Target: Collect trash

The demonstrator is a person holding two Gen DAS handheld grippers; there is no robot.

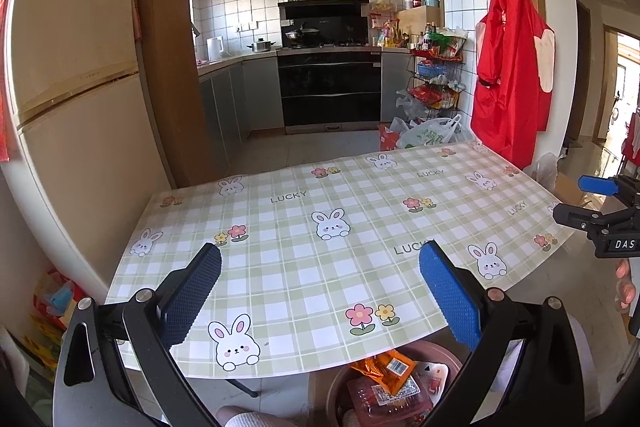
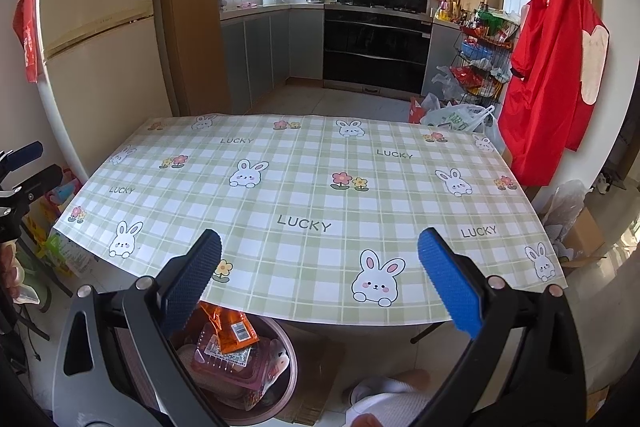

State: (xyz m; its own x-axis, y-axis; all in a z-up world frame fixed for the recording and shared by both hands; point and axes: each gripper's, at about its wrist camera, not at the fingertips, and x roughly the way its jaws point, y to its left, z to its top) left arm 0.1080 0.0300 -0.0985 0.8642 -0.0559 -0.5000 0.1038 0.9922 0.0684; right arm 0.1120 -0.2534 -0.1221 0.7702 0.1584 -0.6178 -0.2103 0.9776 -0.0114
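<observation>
- Both tools, left tool [image 1: 320, 295] and right tool [image 2: 320, 287], hang with jaws spread wide, holding nothing.
- Trash: orange wrapper [image 2: 232, 331] and pink tray [image 2: 228, 363] sit in bin [image 2: 290, 367] under table's [image 2: 304, 187] near edge.
- Table shows no trash; collection looks essentially done.

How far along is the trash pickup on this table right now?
It looks essentially done. The orange wrapper and clear plastic tray already sit in the bin under the table's near edge. The left gripper and right gripper are both open, holding nothing. No trash shows on the tablecloth.
</observation>
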